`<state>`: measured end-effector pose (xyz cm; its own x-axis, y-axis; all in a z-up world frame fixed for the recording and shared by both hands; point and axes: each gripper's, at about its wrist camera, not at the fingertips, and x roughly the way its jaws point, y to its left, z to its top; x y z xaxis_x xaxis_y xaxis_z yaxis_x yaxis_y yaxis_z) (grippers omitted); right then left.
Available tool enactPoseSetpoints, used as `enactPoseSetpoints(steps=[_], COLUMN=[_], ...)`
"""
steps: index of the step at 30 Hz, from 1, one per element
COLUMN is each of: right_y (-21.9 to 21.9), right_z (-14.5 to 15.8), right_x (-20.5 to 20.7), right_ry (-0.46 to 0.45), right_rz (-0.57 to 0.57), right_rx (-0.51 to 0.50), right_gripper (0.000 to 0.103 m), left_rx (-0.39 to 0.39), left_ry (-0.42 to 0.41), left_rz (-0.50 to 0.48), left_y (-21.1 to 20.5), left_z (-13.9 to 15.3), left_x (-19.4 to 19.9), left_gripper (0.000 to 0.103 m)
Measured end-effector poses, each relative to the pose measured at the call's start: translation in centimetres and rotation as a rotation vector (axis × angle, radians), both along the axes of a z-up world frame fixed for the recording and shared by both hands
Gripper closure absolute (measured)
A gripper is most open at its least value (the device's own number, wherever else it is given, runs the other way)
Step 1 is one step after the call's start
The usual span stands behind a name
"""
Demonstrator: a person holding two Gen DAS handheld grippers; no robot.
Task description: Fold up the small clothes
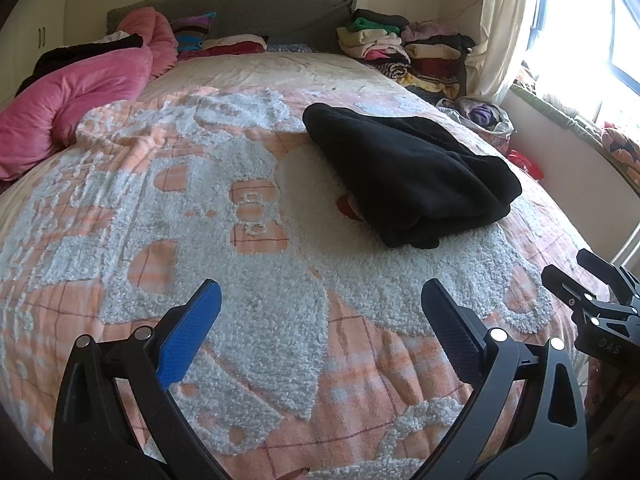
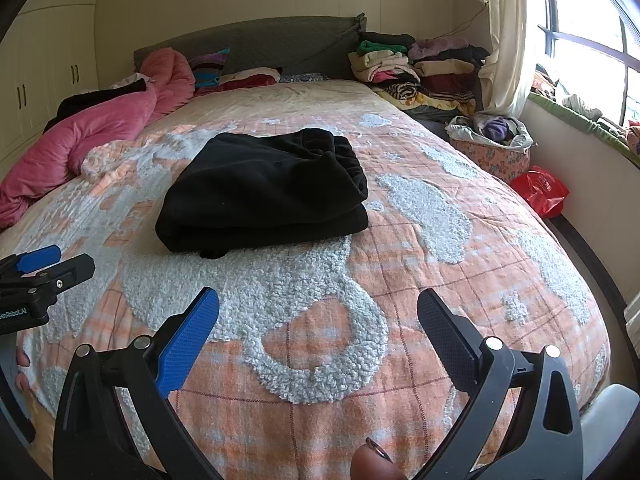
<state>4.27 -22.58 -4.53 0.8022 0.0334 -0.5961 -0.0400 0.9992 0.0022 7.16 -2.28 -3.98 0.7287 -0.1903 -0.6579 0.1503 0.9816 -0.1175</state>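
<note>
A black garment (image 1: 408,172) lies folded in a thick bundle on the orange and white bedspread (image 1: 240,240). In the right wrist view the garment (image 2: 264,192) sits mid-bed, ahead of the gripper. My left gripper (image 1: 320,292) is open and empty, held above the bedspread short of the garment and to its left. My right gripper (image 2: 318,300) is open and empty, held above the bedspread in front of the garment. The right gripper also shows at the left wrist view's right edge (image 1: 592,280). The left gripper shows at the right wrist view's left edge (image 2: 48,268).
A pink quilt (image 2: 80,136) lies bunched along the bed's left side. Stacks of folded clothes (image 2: 416,68) sit by the headboard on the right. A basket of clothes (image 2: 492,148) and a red bag (image 2: 540,190) stand on the floor by the window.
</note>
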Motion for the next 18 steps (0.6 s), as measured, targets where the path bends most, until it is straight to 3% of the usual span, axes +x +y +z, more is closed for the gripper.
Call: enactPoseSetpoints(steps=[13,18], right_y=[-0.1,-3.2], right_z=[-0.1,0.0], right_x=[-0.1,-1.0], right_ry=[0.0,-0.008], right_rz=[-0.011,-0.143], right_rx=[-0.002,0.06], right_gripper=[0.004,0.004], left_rx=[0.003,0.029], left_ry=[0.02,0.013], left_rz=[-0.014,0.02], left_y=[-0.4,-0.1], left_z=[-0.2,-0.1], left_x=[0.2,0.1], left_gripper=[0.009,0.009])
